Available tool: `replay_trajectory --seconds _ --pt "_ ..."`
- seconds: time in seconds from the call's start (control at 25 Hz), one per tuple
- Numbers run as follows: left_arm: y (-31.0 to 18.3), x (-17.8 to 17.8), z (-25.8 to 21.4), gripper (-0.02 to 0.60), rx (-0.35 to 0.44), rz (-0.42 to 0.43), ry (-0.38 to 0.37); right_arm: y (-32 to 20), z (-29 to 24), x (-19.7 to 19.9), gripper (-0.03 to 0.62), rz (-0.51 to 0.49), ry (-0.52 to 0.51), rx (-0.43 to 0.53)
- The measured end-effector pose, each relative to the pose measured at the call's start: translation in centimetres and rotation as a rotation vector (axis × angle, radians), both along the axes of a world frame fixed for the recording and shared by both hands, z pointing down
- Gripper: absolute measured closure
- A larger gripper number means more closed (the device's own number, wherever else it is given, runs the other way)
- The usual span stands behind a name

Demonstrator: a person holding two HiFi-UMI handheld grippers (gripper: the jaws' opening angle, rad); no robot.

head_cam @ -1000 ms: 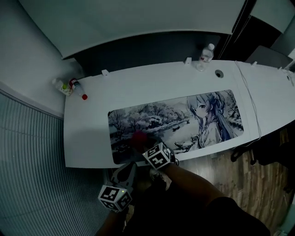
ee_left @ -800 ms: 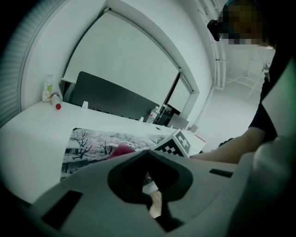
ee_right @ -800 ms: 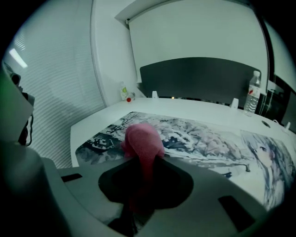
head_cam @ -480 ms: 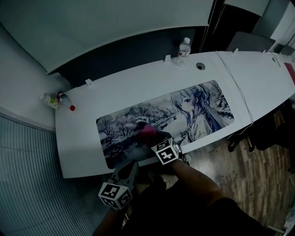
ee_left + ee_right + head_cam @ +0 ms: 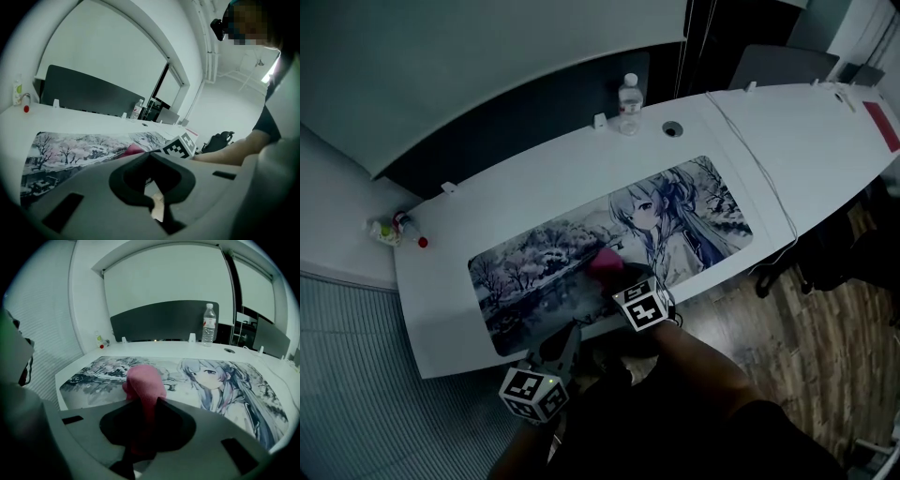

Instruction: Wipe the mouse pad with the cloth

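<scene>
A long mouse pad [image 5: 553, 253] printed with a winter scene and an anime girl lies along the white desk [image 5: 441, 309]. My right gripper [image 5: 614, 272] is shut on a pink cloth [image 5: 605, 262], which rests on the pad near its front edge, left of the girl's figure. In the right gripper view the pink cloth [image 5: 144, 384] bulges out between the jaws over the mouse pad [image 5: 220, 390]. My left gripper [image 5: 558, 352] hangs off the desk's near edge, below the pad, jaws shut with nothing between them [image 5: 151, 164]. The cloth [image 5: 136, 150] shows beyond it.
A water bottle [image 5: 629, 97] stands at the desk's far edge beside a cable hole [image 5: 672, 128]. Small bottles [image 5: 389, 228] sit at the far left corner. A white cable [image 5: 769, 202] runs past the pad's right end. A dark partition [image 5: 159, 319] backs the desk. Wood floor lies at right.
My right gripper has carried the pink cloth to the right along the pad's front part, from the tree scene toward the girl's figure. The left gripper has stayed off the desk edge.
</scene>
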State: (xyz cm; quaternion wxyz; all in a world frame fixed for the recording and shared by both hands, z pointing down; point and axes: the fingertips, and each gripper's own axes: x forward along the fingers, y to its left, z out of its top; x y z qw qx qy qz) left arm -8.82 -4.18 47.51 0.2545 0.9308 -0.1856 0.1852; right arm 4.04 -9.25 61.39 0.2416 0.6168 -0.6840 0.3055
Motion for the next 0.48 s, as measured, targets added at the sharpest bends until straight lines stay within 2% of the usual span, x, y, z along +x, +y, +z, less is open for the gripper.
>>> replay_trajectory --seconds 0.48 --pt "1.7 7.7 -0.1 0.577 -0.006 0.072 -0.011 3.3 0.0 10.5 0.511 0.124 -0.002 0.001"
